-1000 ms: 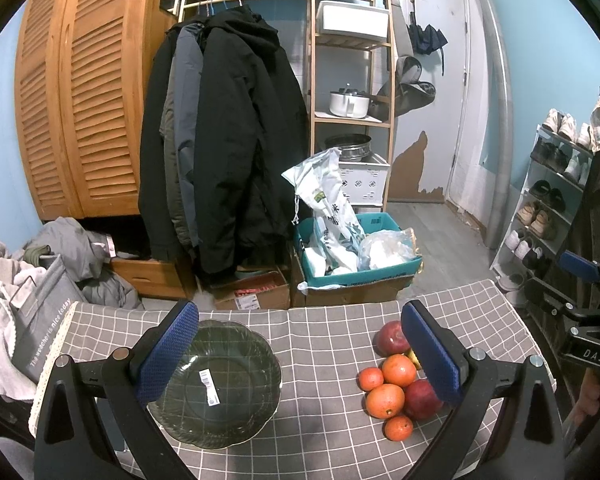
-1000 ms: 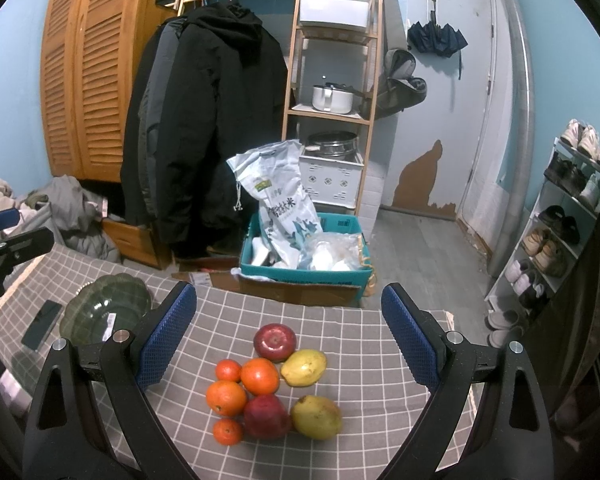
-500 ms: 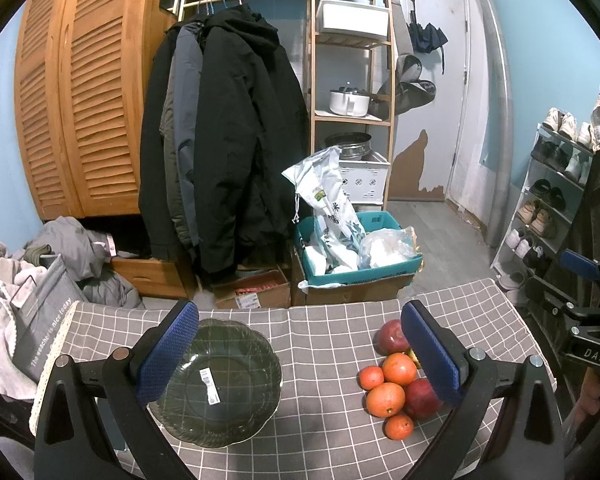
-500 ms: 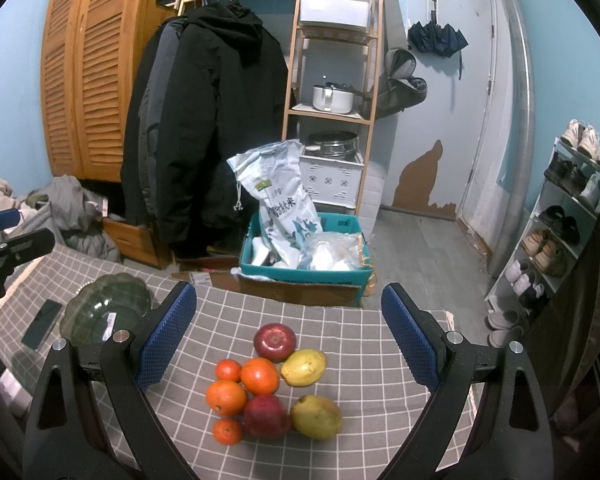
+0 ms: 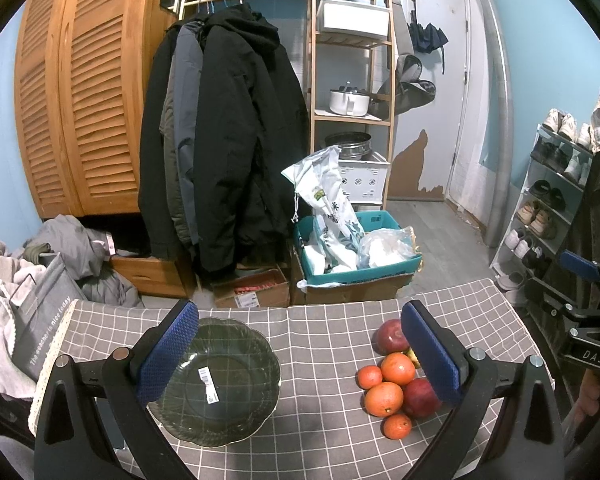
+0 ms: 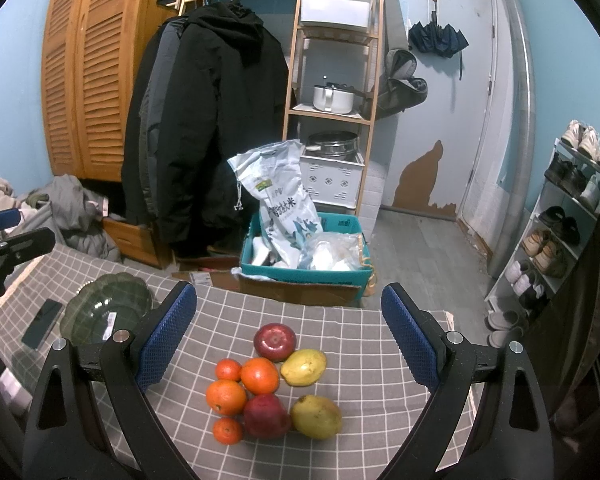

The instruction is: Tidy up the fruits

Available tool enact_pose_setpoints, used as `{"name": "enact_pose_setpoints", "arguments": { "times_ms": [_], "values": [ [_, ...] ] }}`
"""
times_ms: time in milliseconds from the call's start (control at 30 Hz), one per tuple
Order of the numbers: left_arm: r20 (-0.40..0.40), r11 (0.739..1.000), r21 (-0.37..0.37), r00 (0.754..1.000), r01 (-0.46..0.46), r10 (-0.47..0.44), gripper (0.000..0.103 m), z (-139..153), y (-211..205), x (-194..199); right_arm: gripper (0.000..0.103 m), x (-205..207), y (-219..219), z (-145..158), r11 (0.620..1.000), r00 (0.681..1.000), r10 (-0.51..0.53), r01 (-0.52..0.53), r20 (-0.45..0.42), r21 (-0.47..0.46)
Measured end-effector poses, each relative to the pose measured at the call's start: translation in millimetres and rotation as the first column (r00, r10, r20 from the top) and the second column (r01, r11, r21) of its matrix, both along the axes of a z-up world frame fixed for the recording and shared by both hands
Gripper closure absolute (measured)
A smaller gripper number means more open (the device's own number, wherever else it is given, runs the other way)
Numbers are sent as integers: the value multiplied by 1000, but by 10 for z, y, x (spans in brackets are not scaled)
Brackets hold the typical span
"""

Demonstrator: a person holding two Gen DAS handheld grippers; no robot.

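Fruits: the pile [image 6: 270, 384] sits on the right half of the table [image 6: 340, 320], all pieces touching: two red apples, four oranges, two yellow-green pears.
Bowl: the dark green bowl [image 5: 216, 380] stands well apart to the left, with only a sticker inside.
Right gripper: your right gripper [image 6: 288, 336] hangs above the pile, jaws wide apart, holding nothing.
Left gripper: your left gripper [image 5: 298, 354] is likewise spread and bare, between bowl and fruit.
Step in hand: likely the first pick. Take an outer piece, such as the far apple [image 6: 275, 341], so its neighbours don't roll.
Grip: close across the widest part, gently; round fruit slips.
Edges: the pile lies near the right and near table edges; nudge nothing that way.
Open room: bare cloth between pile and bowl gives a free path; the phone [image 6: 42, 323] lies left of the bowl.
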State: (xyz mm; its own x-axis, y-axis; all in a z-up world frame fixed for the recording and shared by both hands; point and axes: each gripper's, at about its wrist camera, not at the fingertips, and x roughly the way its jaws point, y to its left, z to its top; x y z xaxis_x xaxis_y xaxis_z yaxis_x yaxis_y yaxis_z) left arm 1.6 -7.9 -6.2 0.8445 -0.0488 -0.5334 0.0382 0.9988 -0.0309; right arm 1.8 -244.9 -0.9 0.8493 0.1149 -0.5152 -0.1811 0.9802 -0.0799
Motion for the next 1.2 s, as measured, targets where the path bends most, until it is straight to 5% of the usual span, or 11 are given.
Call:
{"name": "enact_pose_setpoints", "arguments": {
  "times_ms": [1200],
  "values": [
    [-32, 1000, 15, 999, 3, -3, 1, -86, -58, -92, 11, 14, 1, 9, 1000, 1000, 1, -1, -2, -4]
  ]
}}
